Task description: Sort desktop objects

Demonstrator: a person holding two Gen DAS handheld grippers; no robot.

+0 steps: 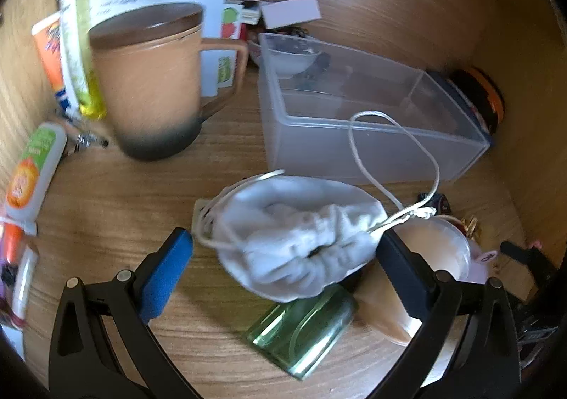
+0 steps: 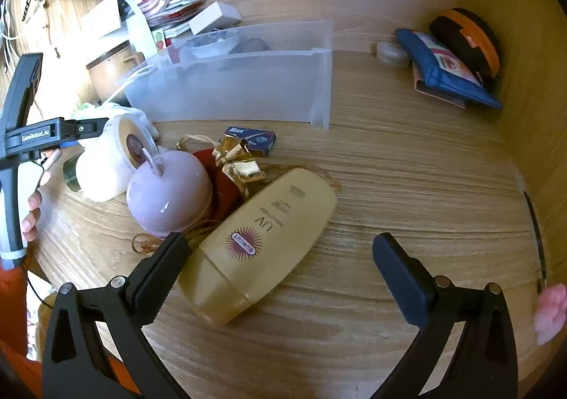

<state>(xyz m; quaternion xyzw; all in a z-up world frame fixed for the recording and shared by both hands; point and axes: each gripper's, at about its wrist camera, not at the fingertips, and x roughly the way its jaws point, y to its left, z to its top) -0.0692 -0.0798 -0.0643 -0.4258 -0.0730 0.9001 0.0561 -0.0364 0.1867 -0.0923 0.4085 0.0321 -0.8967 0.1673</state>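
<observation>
In the left wrist view my left gripper (image 1: 283,250) is open, its fingers either side of a white drawstring pouch (image 1: 294,236) that lies over a green glass bottle (image 1: 304,331). The pouch's cord (image 1: 393,136) loops up toward a clear plastic bin (image 1: 372,147). In the right wrist view my right gripper (image 2: 280,257) is open over the wooden desk. A yellow UV sunscreen bottle (image 2: 262,243) lies by its left finger (image 2: 159,275). The left gripper's body also shows in the right wrist view (image 2: 35,136).
A brown lidded mug (image 1: 152,80), tubes and packets (image 1: 32,168) stand left. A purple apple-shaped candle (image 2: 170,197), white jar (image 2: 110,161), red pouch with gold ribbon (image 2: 237,165), small blue box (image 2: 255,140), blue wallet (image 2: 446,69) and black-orange roll (image 2: 467,41) lie around the bin (image 2: 230,87).
</observation>
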